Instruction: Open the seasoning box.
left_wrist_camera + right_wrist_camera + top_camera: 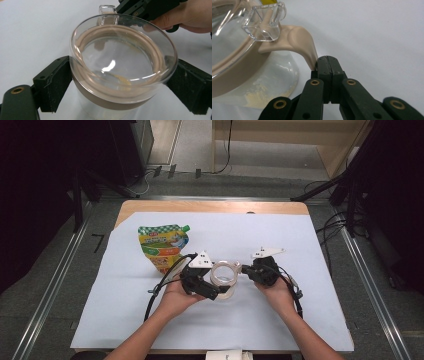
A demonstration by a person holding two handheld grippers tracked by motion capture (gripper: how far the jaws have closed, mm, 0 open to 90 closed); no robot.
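Observation:
A clear glass jar [223,275] with a tan rim band [107,102] and a clear lid [120,57] stands mid-table on the white sheet. My left gripper [122,75] is open, one black pad on each side of the lid, close against its edge. A little yellowish powder lies in the jar's bottom [265,93]. My right gripper [327,62] is shut with nothing between its jaws, and its tip touches the end of the jar's tan latch arm [299,40], under the lid's clear tab [263,22]. In the high view the left gripper [220,287] and right gripper [243,270] flank the jar.
A green and yellow spouted pouch [164,245] lies flat on the white sheet [300,320] to the jar's back left. The sheet covers most of the wooden table [150,206]. Cables trail from both grippers toward the front edge.

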